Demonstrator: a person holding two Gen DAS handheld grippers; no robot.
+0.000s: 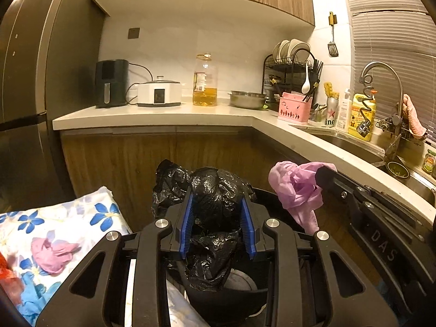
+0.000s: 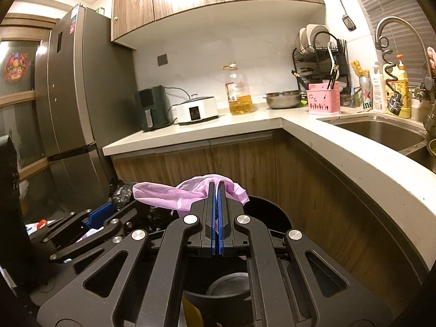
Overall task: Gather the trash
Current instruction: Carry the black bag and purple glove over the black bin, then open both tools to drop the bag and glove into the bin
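My left gripper is shut on a crumpled black plastic bag and holds it over a black round bin. My right gripper is shut on a thin pink plastic bag, held above the same bin. The pink bag also shows in the left wrist view, to the right of the black bag. The left gripper shows at the lower left of the right wrist view. Another crumpled pink piece lies on a floral cloth at the left.
An L-shaped white counter carries an air fryer, a white cooker, an oil bottle, a steel bowl and a dish rack. A sink with tap lies right. A fridge stands left.
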